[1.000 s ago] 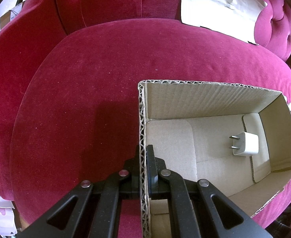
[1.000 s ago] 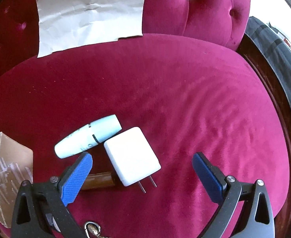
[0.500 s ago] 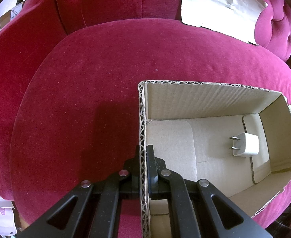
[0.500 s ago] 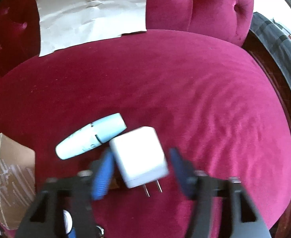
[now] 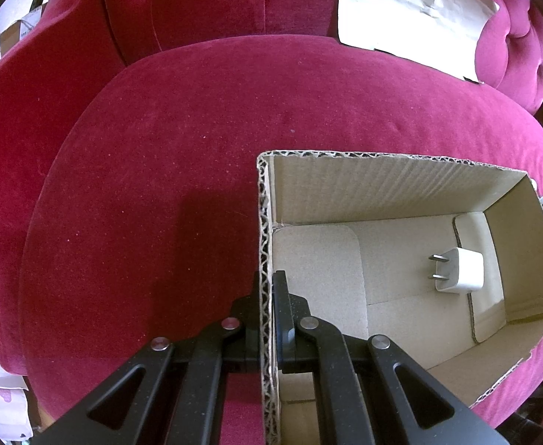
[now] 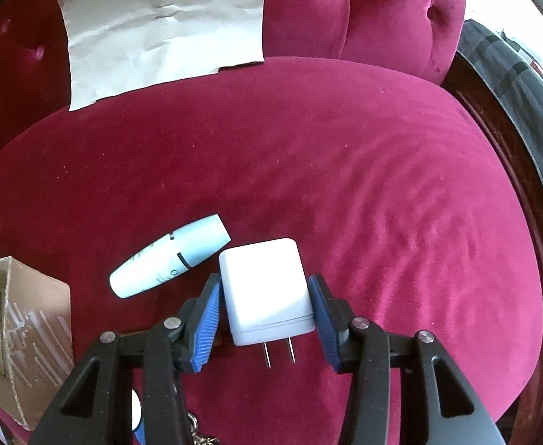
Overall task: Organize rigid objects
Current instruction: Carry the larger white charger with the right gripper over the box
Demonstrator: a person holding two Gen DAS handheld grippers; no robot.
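While the right gripper pinches the large white charger on the velvet seat, a pale blue tube lies at its ten o'clock; the left gripper clamps the cardboard box wall, a small charger inside.

Black grippers, silver screws – right gripper w/ ribbed blue pads

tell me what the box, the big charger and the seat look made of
Box: corrugated cardboard, matte tan; fluting shows along its cut rim.
Big charger: looks like hard white plastic, smooth with a slight sheen, with two metal prongs.
Seat: crimson velvet-like fabric, judging by the soft nap and shifting sheen.
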